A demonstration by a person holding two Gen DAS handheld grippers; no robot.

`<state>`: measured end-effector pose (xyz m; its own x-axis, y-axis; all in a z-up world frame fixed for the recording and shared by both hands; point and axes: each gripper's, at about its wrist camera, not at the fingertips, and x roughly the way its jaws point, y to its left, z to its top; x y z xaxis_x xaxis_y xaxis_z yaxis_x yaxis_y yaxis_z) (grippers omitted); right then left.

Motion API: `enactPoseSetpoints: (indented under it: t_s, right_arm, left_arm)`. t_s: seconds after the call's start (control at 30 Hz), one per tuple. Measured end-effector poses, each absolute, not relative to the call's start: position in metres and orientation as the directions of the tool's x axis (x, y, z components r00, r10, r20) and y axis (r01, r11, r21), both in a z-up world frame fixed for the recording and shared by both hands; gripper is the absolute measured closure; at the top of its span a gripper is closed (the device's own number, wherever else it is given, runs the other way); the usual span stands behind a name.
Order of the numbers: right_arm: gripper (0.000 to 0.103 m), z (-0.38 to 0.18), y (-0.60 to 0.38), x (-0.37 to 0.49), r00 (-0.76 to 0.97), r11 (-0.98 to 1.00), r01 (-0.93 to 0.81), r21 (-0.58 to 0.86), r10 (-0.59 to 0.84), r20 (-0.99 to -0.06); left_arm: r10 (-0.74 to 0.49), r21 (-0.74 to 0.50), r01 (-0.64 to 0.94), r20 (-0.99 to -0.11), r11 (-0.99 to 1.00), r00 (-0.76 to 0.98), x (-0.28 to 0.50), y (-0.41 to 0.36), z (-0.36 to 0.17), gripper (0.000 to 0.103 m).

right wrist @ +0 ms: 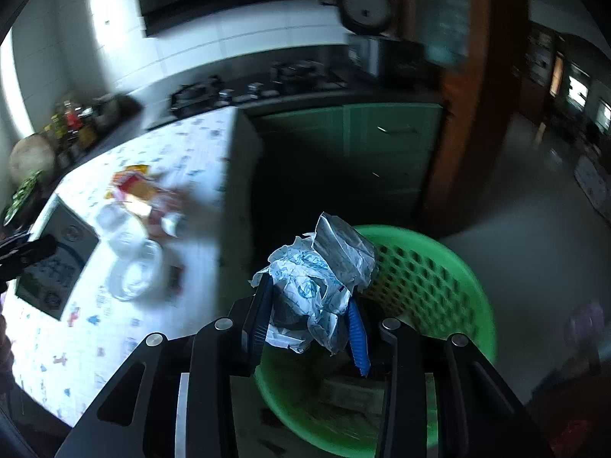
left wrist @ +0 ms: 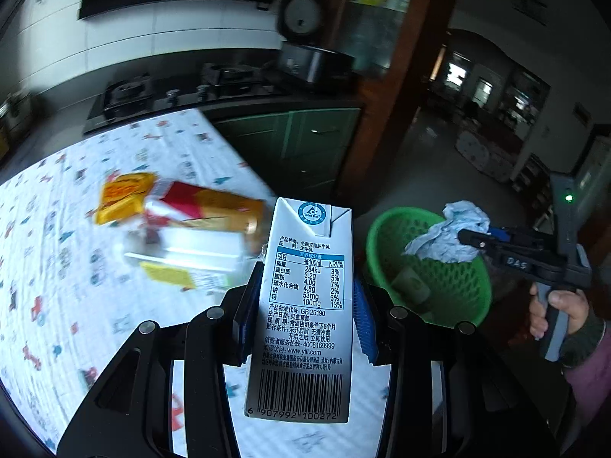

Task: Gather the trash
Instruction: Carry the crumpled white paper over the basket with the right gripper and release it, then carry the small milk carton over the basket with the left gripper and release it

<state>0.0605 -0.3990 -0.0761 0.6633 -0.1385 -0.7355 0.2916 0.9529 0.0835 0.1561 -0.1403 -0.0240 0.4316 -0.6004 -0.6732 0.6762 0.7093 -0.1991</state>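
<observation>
Left wrist view first: the left gripper [left wrist: 305, 305] has a white milk carton [left wrist: 305, 305] clamped upright between its blue pads, jaws partly apart and pressing the carton's two narrow sides, the nutrition panel and barcode facing the camera. Just past those jaws, off to their left, a heap of litter lies on the patterned tablecloth [left wrist: 57, 248]: a red-and-gold packet [left wrist: 206, 206] touching a yellow wrapper [left wrist: 122, 194], with a clear plastic piece [left wrist: 183, 248] in front, all blurred. To the right of the jaws sits the green basket [left wrist: 469, 305], holding a small box-like scrap whose nature I can't make out. Above its rim the right gripper [left wrist: 471, 242], held in a hand [left wrist: 557, 313], carries a crumpled blue-white wrapper [left wrist: 446, 236]. Over to the right wrist view: the jaws there stand partly apart with that crumpled wrapper [right wrist: 320, 286] wedged between the pads, both pads against it, right over the near rim of the green basket [right wrist: 477, 286]. Far beyond, a dark stove [left wrist: 172, 91] sits on the counter, with green cabinets [left wrist: 305, 141] below to its right.
</observation>
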Motion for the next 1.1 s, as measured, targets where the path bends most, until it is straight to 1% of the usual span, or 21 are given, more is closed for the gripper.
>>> enactPoseSetpoints:
  t_s: [0.1,0.17,0.2,0.23,0.27,0.33,0.47,0.53,0.67,0.73,0.93,1.1]
  right_arm:
    - [0.064,-0.084,-0.414,0.048,0.646,0.940,0.329,0.089,-0.156,-0.747]
    - [0.056,-0.087,-0.420,0.039,0.639,0.933,0.350,0.088,-0.169,-0.751]
    - [0.049,-0.087,-0.421,0.036,0.638,0.930,0.356,0.089,-0.172,-0.750]
    - [0.045,-0.088,-0.424,0.031,0.640,0.926,0.365,0.091,-0.179,-0.748]
    - [0.045,-0.088,-0.425,0.026,0.641,0.923,0.373,0.092,-0.185,-0.745]
    - [0.041,-0.087,-0.427,0.020,0.640,0.919,0.383,0.093,-0.191,-0.744]
    - [0.041,-0.084,-0.431,0.003,0.647,0.912,0.400,0.095,-0.207,-0.734]
    - [0.038,-0.081,-0.432,-0.006,0.653,0.910,0.404,0.097,-0.213,-0.727]
    - [0.037,-0.075,-0.430,-0.020,0.660,0.908,0.409,0.088,-0.228,-0.716]
    - [0.033,-0.073,-0.430,-0.027,0.664,0.908,0.410,0.087,-0.231,-0.711]
    - [0.030,-0.069,-0.430,-0.045,0.671,0.906,0.417,0.075,-0.251,-0.698]
    - [0.029,-0.069,-0.432,-0.055,0.667,0.903,0.425,0.064,-0.265,-0.696]
  left_arm:
    - [-0.615,-0.195,0.704,-0.674,0.683,0.410,0.149,-0.162,-0.023,0.061]
    - [-0.624,-0.194,0.719,-0.673,0.667,0.397,0.146,-0.173,-0.022,0.061]
    - [-0.627,-0.194,0.725,-0.673,0.661,0.392,0.145,-0.178,-0.021,0.061]
    - [-0.633,-0.196,0.733,-0.673,0.652,0.383,0.144,-0.185,-0.021,0.061]
    - [-0.637,-0.197,0.740,-0.673,0.644,0.375,0.142,-0.191,-0.021,0.061]
    - [-0.645,-0.198,0.754,-0.675,0.626,0.358,0.138,-0.205,-0.022,0.061]
    - [-0.655,-0.201,0.776,-0.681,0.598,0.328,0.131,-0.229,-0.024,0.061]
    - [-0.658,-0.201,0.787,-0.685,0.584,0.313,0.129,-0.244,-0.026,0.061]
    - [-0.662,-0.207,0.802,-0.694,0.561,0.284,0.123,-0.272,-0.032,0.061]
    - [-0.663,-0.213,0.806,-0.699,0.553,0.270,0.123,-0.284,-0.036,0.061]
    - [-0.658,-0.224,0.813,-0.715,0.537,0.237,0.121,-0.319,-0.051,0.060]
    - [-0.655,-0.235,0.813,-0.723,0.533,0.220,0.120,-0.340,-0.060,0.059]
